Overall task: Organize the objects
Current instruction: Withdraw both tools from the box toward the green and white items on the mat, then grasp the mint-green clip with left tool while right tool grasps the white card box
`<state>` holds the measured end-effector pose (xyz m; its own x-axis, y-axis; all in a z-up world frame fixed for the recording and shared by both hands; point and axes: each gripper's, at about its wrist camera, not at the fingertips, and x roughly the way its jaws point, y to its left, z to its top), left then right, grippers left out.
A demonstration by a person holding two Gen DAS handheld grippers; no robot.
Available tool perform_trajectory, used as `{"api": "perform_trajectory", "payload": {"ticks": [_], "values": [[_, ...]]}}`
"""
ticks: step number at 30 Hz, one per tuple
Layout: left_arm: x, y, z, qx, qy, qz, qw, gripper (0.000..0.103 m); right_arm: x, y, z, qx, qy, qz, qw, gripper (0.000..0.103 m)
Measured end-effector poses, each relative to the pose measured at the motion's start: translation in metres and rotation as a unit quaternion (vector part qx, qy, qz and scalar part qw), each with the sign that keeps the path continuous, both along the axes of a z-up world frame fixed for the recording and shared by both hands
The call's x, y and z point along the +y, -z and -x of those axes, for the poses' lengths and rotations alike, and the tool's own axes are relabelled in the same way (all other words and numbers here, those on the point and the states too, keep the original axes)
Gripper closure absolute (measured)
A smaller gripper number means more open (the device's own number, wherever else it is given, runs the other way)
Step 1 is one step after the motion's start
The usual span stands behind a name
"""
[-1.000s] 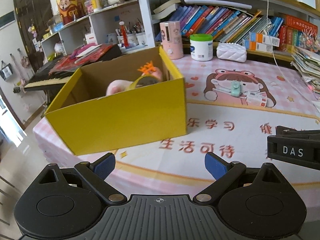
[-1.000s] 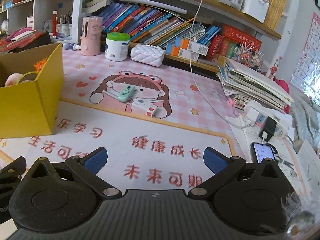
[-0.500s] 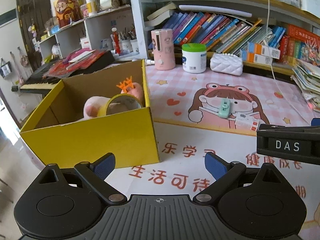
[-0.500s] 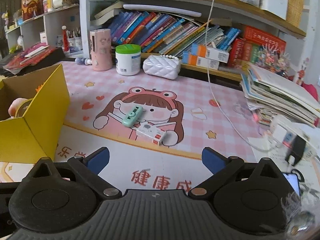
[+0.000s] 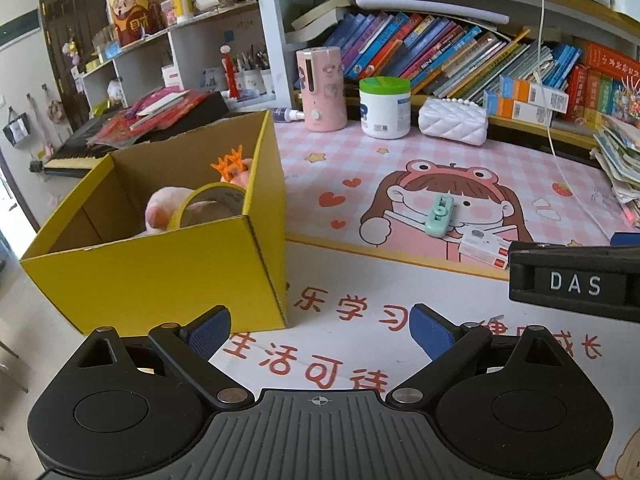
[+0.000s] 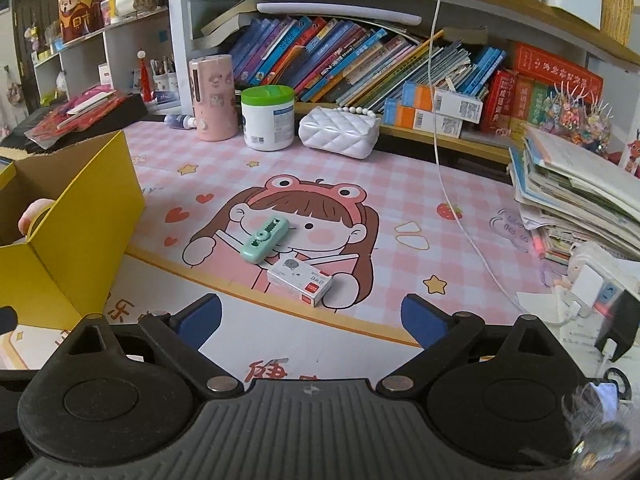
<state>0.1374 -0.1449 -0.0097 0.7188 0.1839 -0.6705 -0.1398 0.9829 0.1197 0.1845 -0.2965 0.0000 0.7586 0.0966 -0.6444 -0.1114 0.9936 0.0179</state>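
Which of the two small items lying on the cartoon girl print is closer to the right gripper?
The white staple box with the red corner; the mint green gadget lies beyond it, toward the shelf.

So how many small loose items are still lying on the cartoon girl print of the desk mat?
2: a mint green gadget on her face, and a small white box just below it, toward the camera.
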Motion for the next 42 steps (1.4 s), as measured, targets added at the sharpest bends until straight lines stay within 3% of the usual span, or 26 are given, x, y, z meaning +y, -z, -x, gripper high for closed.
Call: {"api": "perform_trajectory", "payload": {"ticks": [12, 16, 22, 29, 32, 37, 42], "values": [[-0.011, 0.007, -0.011, 0.013, -0.002, -0.002, 0.9999, 0.007, -0.008, 0.013, -0.035, 0.025, -0.030, -0.023, 0.999, 0.019], [-0.014, 0.011, -0.014, 0.021, 0.000, -0.005, 0.9998, 0.007, -0.005, 0.028, -0.061, 0.048, -0.056, -0.014, 0.997, 0.026], [-0.012, 0.011, -0.015, 0.017, -0.006, -0.004, 0.9998, 0.007, 0.003, 0.051, -0.094, 0.051, -0.094, 0.021, 0.994, 0.027], [-0.011, 0.010, -0.015, 0.016, -0.007, -0.003, 0.9998, 0.007, 0.004, 0.068, -0.116, 0.072, -0.125, 0.013, 0.989, 0.048], [-0.012, 0.011, -0.017, 0.016, -0.006, -0.001, 0.9999, 0.007, 0.002, 0.067, -0.115, 0.070, -0.133, 0.012, 0.989, 0.050], [-0.023, 0.009, -0.023, 0.009, 0.015, 0.003, 0.9998, 0.007, -0.011, 0.061, -0.107, 0.070, -0.108, 0.002, 0.992, 0.050], [-0.038, 0.011, -0.035, 0.004, 0.044, 0.011, 0.9989, 0.007, -0.037, 0.043, -0.095, 0.057, -0.047, -0.010, 0.997, 0.050]]}}
